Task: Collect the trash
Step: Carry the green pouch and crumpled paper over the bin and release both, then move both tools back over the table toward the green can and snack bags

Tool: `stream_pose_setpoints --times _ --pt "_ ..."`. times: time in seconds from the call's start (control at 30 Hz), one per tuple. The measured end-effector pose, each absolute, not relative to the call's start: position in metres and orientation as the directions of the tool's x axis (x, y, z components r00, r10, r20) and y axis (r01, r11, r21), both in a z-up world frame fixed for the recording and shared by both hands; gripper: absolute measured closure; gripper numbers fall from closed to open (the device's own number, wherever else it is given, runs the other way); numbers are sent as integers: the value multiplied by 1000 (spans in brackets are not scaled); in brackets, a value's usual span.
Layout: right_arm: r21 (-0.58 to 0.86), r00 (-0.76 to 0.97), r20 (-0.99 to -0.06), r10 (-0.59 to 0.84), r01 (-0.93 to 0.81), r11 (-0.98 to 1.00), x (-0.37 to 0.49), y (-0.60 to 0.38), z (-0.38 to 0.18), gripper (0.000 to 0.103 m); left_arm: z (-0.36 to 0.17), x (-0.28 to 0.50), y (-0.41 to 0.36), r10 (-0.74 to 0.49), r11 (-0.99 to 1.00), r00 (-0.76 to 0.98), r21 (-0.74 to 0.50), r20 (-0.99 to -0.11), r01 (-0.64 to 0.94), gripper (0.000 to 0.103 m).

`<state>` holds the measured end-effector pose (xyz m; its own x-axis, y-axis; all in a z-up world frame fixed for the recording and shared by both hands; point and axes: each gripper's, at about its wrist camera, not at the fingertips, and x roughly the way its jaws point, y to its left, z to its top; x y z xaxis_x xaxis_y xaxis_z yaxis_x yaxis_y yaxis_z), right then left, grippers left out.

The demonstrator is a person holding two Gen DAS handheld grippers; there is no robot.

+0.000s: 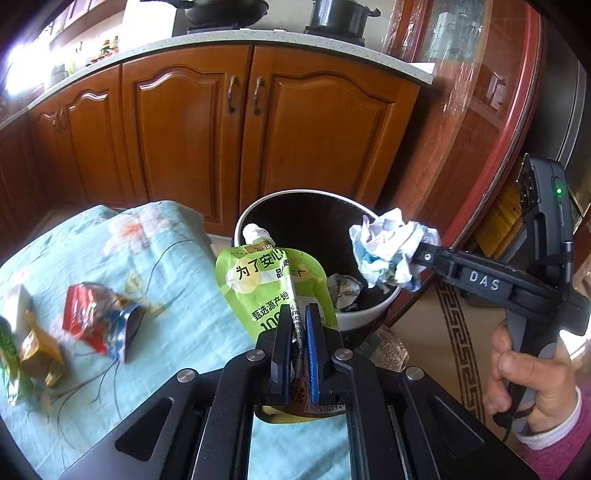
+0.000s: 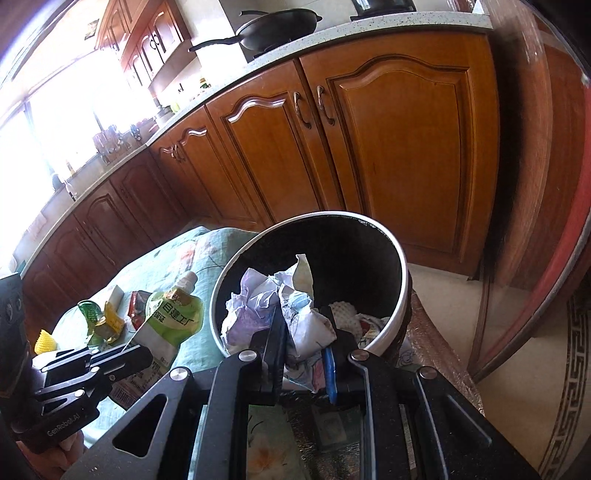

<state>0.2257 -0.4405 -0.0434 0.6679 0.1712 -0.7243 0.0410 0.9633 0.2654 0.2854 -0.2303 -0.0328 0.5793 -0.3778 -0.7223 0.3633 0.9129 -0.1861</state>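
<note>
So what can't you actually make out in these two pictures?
- Bin bottom: both views, hidden by paper wad and the bin's own wall.
- Red wrapper: left view, blurred, print unreadable.
- Pouch base: left view, hidden behind the left tool.
- Counter jars: right view, glare.

The bin (image 1: 242,218) stands off the table's (image 1: 192,325) far right corner, in front of the cabinet doors (image 1: 243,122). Over its near rim hangs the pouch (image 1: 266,284); the crumpled paper (image 1: 388,247) hangs over its right rim. More scraps (image 1: 345,290) lie inside. Wrappers (image 1: 99,321) lie on the table toward its left edge. Pans (image 1: 225,11) sit on the counter (image 1: 221,38) behind.
</note>
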Motion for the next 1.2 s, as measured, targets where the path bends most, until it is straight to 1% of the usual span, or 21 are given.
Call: stream_pose_setpoints --times 0.43,0.63,0.67,0.73,0.77,0.8,0.83,0.87,0.93,1.0,1.07,1.13,1.17,1.2 --pt "168 583 -804 119 30 985 275 -449 -50 85 -43 355 -273 -378 897 511 -167 -772 410 97" --pt "122 544 -835 83 37 992 293 -453 -56 81 -53 375 -283 -361 900 487 -160 -795 406 97" --pt "120 539 -838 82 37 992 295 -453 -56 81 -54 377 -284 -355 904 481 -161 -802 397 95" --pt "116 538 -839 79 36 993 296 -454 -55 77 -55 380 -281 -358 909 482 -180 -799 377 78" --pt "113 539 -839 76 36 993 298 -452 -54 73 -54 378 -279 -365 909 490 -188 -791 373 73" --pt "115 541 -837 79 34 993 297 -452 -53 67 -52 377 -278 -367 909 496 -191 -787 370 64" --pt "118 543 -836 81 34 992 297 -452 -53 64 -50 376 -277 -366 911 504 -191 -782 366 59" --pt "117 545 -835 79 35 993 296 -451 -52 61 -48 373 -275 -364 913 514 -188 -777 363 58" --pt "124 553 -829 83 36 992 293 -451 -51 60 -45 367 -271 -362 916 530 -187 -767 355 55" --pt "134 565 -821 89 40 990 289 -450 -51 54 -44 358 -265 -361 920 544 -193 -757 342 52" --pt "146 577 -811 96 40 989 283 -450 -51 52 -44 348 -257 -354 926 562 -195 -748 323 50" --pt "167 594 -797 110 42 985 276 -450 -50 45 -45 334 -248 -343 933 580 -199 -739 298 44" --pt "180 604 -788 118 43 983 270 -449 -50 42 -47 326 -242 -340 936 589 -204 -734 286 44" --pt "191 612 -781 126 43 981 265 -449 -50 41 -47 318 -238 -338 938 595 -209 -729 276 43"
